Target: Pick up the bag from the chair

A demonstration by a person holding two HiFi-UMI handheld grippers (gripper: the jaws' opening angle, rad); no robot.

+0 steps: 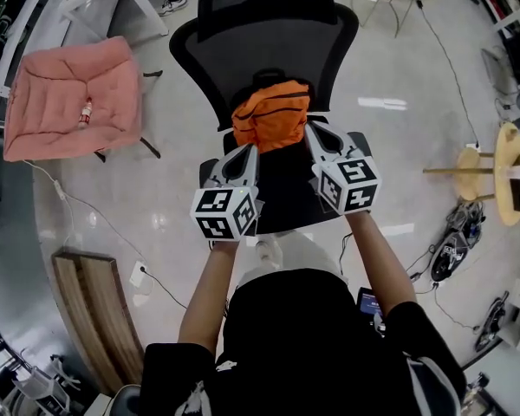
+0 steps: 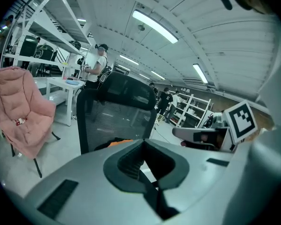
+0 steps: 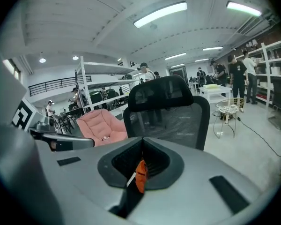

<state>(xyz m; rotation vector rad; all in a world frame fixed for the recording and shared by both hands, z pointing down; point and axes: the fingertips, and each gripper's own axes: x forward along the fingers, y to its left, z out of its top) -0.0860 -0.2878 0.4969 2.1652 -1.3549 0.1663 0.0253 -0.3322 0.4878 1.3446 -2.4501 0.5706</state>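
Note:
An orange bag (image 1: 271, 115) lies crumpled on the black office chair (image 1: 269, 50), at the back of the seat against the mesh backrest. My left gripper (image 1: 248, 152) is shut, its tip just below the bag's left edge. On the other side, my right gripper (image 1: 315, 133) is shut too, with its tip at the bag's right edge; whether it touches the bag I cannot tell. In the left gripper view the closed left gripper (image 2: 143, 143) hides all but a sliver of the bag (image 2: 120, 143). The right gripper view shows the bag (image 3: 140, 175) as an orange strip through the slot behind the right gripper (image 3: 141, 140).
A pink cushioned chair (image 1: 74, 98) stands to the left, and a wooden bench (image 1: 91, 306) lies at the lower left. At the right edge are a round wooden table (image 1: 511, 172) and floor cables. People stand by shelves and tables in the background (image 2: 96, 67).

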